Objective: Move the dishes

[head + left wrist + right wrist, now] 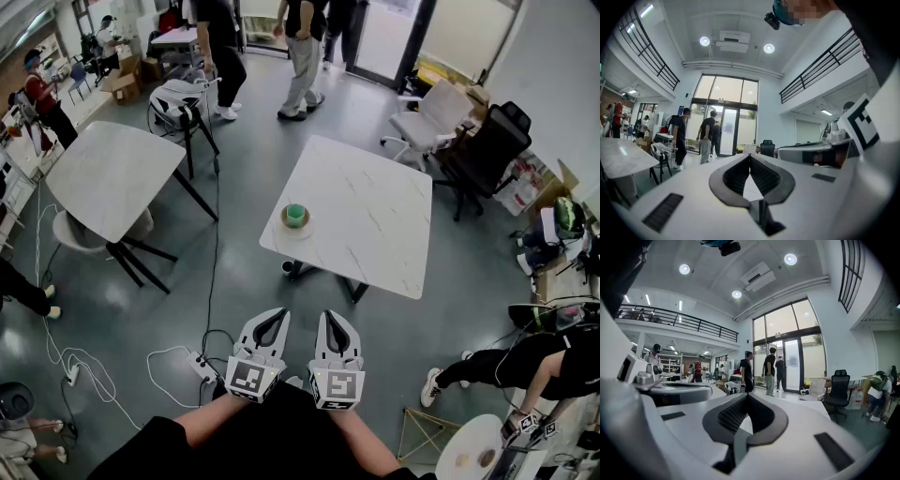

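The print that shows is a black-and-white square marker on each gripper's cube, a block pattern and not letters.

The left gripper [274,315] has its jaws closed tip to tip with nothing between the ribbed pads. The right gripper [332,317] is closed the same way and is also empty. The two are held side by side, level, short of the white marble table [375,216] and touching nothing on it.

The dishes are a green bowl [295,214] sitting on a plate [294,228]. They stand on the table close to its corner on the left gripper's side, well apart from both grippers.

Only the head view shows the bowl and plate. It also shows a power strip [202,366] on the floor before the table. The gripper views show what lies beyond the table: tall glass doors [793,364], people [769,369] standing before them, and a railed balcony [679,317]. The right gripper view shows a black office chair [839,387] to the table's right. The left gripper view catches a second table [621,157] to its left
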`<action>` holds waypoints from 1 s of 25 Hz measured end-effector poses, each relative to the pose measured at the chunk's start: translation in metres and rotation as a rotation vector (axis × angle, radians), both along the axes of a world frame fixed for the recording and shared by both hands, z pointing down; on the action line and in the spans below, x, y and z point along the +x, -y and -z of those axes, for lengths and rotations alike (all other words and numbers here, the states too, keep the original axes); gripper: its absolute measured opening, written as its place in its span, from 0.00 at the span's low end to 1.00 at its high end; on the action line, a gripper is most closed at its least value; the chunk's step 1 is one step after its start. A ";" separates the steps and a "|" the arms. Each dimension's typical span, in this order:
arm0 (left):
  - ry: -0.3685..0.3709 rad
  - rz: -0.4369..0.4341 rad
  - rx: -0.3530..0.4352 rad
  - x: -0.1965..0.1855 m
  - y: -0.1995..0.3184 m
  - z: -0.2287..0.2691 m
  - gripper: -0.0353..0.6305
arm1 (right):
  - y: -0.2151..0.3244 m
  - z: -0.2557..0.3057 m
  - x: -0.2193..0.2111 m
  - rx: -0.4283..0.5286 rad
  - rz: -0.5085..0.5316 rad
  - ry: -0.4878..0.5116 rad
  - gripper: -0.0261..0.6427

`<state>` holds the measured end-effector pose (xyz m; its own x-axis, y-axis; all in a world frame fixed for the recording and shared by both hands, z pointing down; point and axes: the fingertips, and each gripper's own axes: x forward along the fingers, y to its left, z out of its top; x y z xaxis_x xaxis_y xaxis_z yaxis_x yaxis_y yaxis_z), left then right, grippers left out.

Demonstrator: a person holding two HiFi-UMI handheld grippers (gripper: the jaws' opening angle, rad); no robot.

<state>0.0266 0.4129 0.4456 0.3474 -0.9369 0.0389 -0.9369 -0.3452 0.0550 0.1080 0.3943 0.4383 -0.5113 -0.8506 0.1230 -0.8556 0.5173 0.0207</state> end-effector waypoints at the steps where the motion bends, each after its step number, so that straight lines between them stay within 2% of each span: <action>1: 0.005 -0.003 0.009 0.003 0.000 0.004 0.08 | -0.001 -0.001 0.001 0.001 0.001 -0.003 0.06; 6: 0.022 -0.004 0.031 0.014 0.000 0.008 0.08 | -0.001 -0.006 0.005 -0.013 0.022 0.010 0.06; 9: 0.001 -0.001 0.067 0.018 0.007 0.013 0.08 | 0.007 -0.010 0.007 -0.034 0.027 0.039 0.06; 13: -0.005 -0.013 0.056 0.014 0.025 0.009 0.08 | 0.022 -0.015 0.002 -0.034 0.017 0.026 0.06; 19: -0.037 -0.027 0.029 -0.014 0.073 -0.005 0.08 | 0.059 -0.030 -0.029 -0.082 0.060 0.014 0.07; 23: -0.062 -0.048 0.059 -0.039 0.117 -0.004 0.08 | 0.103 -0.039 -0.047 -0.099 0.024 -0.004 0.07; 25: -0.060 -0.067 0.045 -0.051 0.141 -0.010 0.08 | 0.129 -0.042 -0.059 -0.109 0.007 -0.016 0.07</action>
